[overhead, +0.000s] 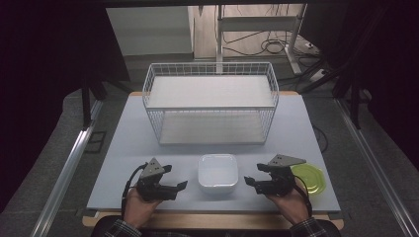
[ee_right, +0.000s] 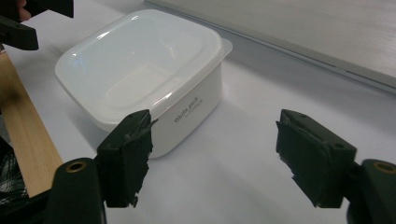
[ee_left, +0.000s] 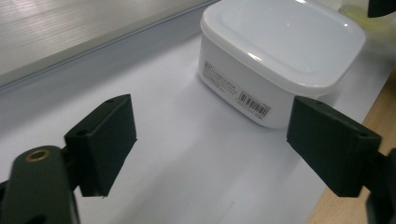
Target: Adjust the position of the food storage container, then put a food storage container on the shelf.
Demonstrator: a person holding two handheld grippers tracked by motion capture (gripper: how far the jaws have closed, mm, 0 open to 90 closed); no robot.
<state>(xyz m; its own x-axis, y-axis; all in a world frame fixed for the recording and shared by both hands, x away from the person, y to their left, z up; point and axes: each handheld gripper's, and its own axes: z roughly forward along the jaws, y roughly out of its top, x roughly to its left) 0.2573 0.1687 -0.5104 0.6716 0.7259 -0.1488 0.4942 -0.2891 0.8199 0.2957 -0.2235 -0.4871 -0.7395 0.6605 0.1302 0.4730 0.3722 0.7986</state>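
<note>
Tub (overhead: 218, 173) sits near the table's near edge, centre, directly btwn the two grippers. It lies to the right of the left gripper (overhead: 173, 178) and to the left of the right gripper (overhead: 253, 175), both jaw sets aimed inward at it. Gaps look abt equal, so neither hand is clearly nearer; both are just beside it, not touching.

Tub is white, squarish w/ rounded corners, no real long axis, so approach angle matters little. A white lid w/ a raised rim is seated on top; in the right gripper view the lid (ee_right: 140, 60) looks glossy and slightly see-through, w/ a small tab at one corner. Left gripper view shows a barcode label (ee_left: 254, 103) low on the tub's side wall; right gripper view shows small print on another wall. Walls smooth, prob. slippery plastic.

Left gripper's jaws stand wide apart, nothing btwn them but bare table (ee_left: 196, 158). Right gripper's jaws likewise spread wide and empty; its pads (ee_right: 133, 149) look chewed at the edges.

Just right of the right gripper, partly behind it, lies a yellow-green disc (overhead: 311, 177), maybe another lid or a plate, can't tell. Farther back, mid-table, a white wire basket (overhead: 211, 101) stands w/ two shelf levels, well apart from the tub. Table is pale blue-grey w/ a wood strip along its near edge.
</note>
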